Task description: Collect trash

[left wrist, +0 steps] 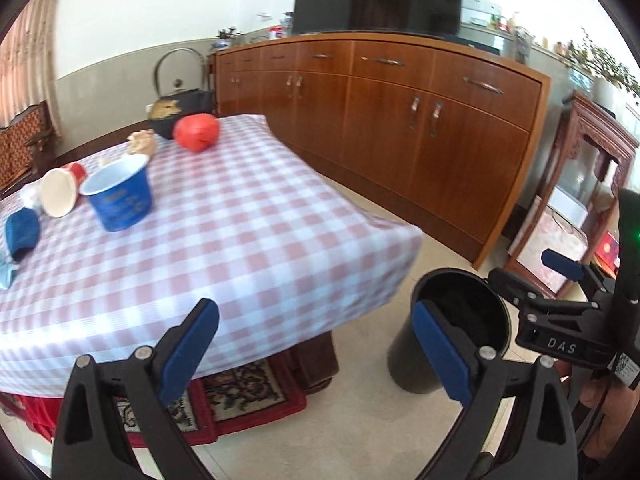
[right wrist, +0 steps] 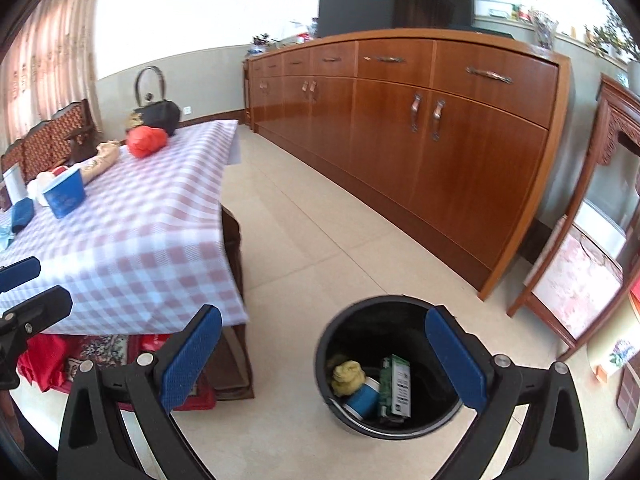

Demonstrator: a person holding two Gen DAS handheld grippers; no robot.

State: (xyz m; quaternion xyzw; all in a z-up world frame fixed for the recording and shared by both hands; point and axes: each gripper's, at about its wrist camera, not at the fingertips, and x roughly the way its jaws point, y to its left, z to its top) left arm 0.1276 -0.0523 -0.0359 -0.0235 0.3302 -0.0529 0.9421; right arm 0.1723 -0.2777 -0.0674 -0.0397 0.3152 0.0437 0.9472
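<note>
Both grippers are open and hold nothing. My left gripper (left wrist: 316,332) hovers over the near corner of the checked table (left wrist: 248,240). On that table are a blue paper cup (left wrist: 120,196), a toppled red and white cup (left wrist: 60,192), a crumpled red wad (left wrist: 196,132), a blue crumpled piece (left wrist: 22,236) and a beige scrap (left wrist: 142,142). My right gripper (right wrist: 324,332) hangs above the black bin (right wrist: 380,326) on the floor. Inside the bin lie a yellow wad (right wrist: 348,376), a green and white carton (right wrist: 396,386) and a blue cup (right wrist: 362,400). In the left wrist view the bin (left wrist: 408,368) stands right of the table.
A black iron teapot (left wrist: 176,108) stands at the table's far end. A long wooden sideboard (right wrist: 440,152) runs along the wall, with tiled floor (right wrist: 304,232) between it and the table. A carved wooden stand (right wrist: 592,240) is at the right. A patterned rug (left wrist: 240,396) lies under the table.
</note>
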